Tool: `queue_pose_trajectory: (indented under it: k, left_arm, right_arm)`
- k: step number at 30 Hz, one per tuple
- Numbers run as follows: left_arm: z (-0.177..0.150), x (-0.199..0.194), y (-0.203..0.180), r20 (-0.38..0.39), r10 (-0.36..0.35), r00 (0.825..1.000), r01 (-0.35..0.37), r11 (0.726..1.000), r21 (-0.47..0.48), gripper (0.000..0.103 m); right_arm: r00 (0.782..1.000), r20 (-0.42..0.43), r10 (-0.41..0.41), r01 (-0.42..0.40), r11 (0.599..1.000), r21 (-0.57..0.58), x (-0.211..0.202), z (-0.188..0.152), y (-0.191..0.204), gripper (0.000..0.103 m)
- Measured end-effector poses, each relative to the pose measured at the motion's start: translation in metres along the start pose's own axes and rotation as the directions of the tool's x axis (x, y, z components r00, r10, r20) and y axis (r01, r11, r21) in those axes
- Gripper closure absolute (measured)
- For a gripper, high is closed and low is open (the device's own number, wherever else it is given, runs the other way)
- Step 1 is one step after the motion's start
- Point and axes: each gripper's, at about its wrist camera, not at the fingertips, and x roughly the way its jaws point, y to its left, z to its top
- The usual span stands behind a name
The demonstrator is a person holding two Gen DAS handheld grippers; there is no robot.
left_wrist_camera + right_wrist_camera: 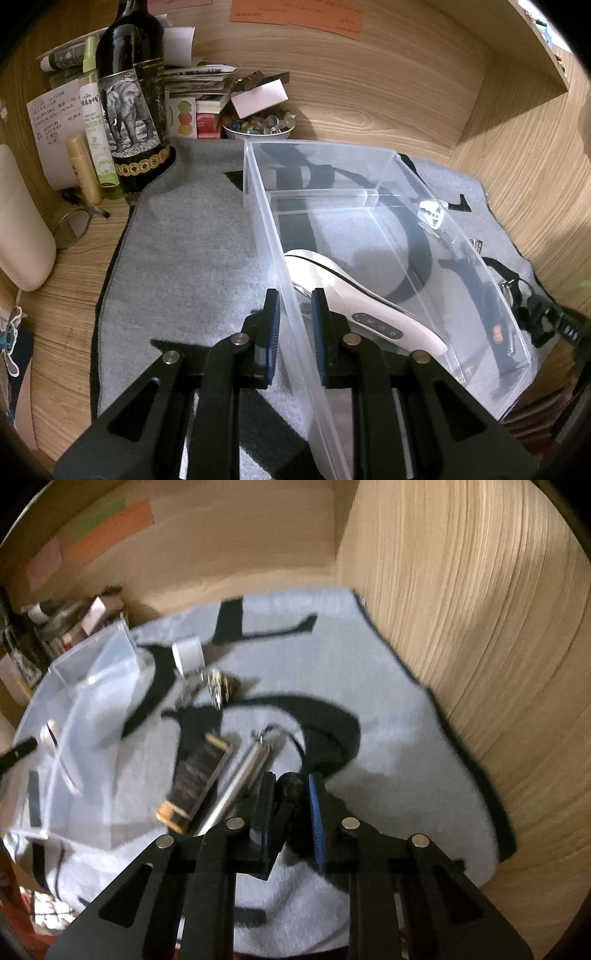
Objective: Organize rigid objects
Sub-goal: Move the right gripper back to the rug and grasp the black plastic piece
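Carefully now: your left gripper (293, 314) straddles the near left wall of the clear bin (458, 236), one pad outside and one inside. The pads sit close to the plastic, but you cannot tell from this view whether they are actually pinching it. If they are only resting there, any pull will let the thin wall slide out, and the bin may skid on the grey mat (184, 229). If they are clamped hard, the wall could bow and tip the bin toward you.

Just right of your inner pad, inside the bin, lies the white handheld device (354, 295), its handle pointing back at you. Tilt the bin and it will slide or rattle against the wall.

Far ahead and to the left stands a dark bottle (133, 92) with small tubes beside it; a wide sweep that way could knock them over.

Your right gripper (291, 812) is clenched on a dark, rough-looking object (291, 790); blur hides what it is and how deep it sits. Just left of that gripper lie a metal bar (243, 771) and a dark flat case (199, 779), close enough to be dragged along if you lift at an angle. The blur suggests speed, so a shallow grip could drop the object short of the bin (92, 686), which lies well to your left.
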Motion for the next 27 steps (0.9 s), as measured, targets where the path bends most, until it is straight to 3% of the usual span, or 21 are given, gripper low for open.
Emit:
queue_pose_trajectory:
  k: [8, 15, 21, 27]
  left_arm:
    - [0.001, 0.000, -0.001, 0.000, -0.002, 1.000, 0.002, 1.000, -0.001, 0.085]
    - [0.001, 0.000, -0.001, 0.000, -0.002, 1.000, 0.002, 1.000, -0.002, 0.085]
    - [0.001, 0.000, -0.002, 0.000, -0.007, 1.000, 0.007, 1.000, -0.002, 0.085]
    - [0.001, 0.000, -0.003, 0.002, -0.013, 1.000, 0.013, 1.000, -0.004, 0.084]
  right_arm:
    - [0.994, 0.102, 0.035, -0.030, 0.998, -0.047, -0.017, 0.027, 0.015, 0.087]
    - [0.990, 0.037, 0.140, -0.135, 0.985, -0.106, 0.015, 0.032, 0.052, 0.087]
    - [0.989, -0.055, 0.141, -0.148, 0.975, -0.167, 0.033, 0.024, 0.070, 0.083]
    - [0.991, -0.037, 0.129, -0.133, 0.976, -0.170, 0.017, 0.015, 0.062, 0.067]
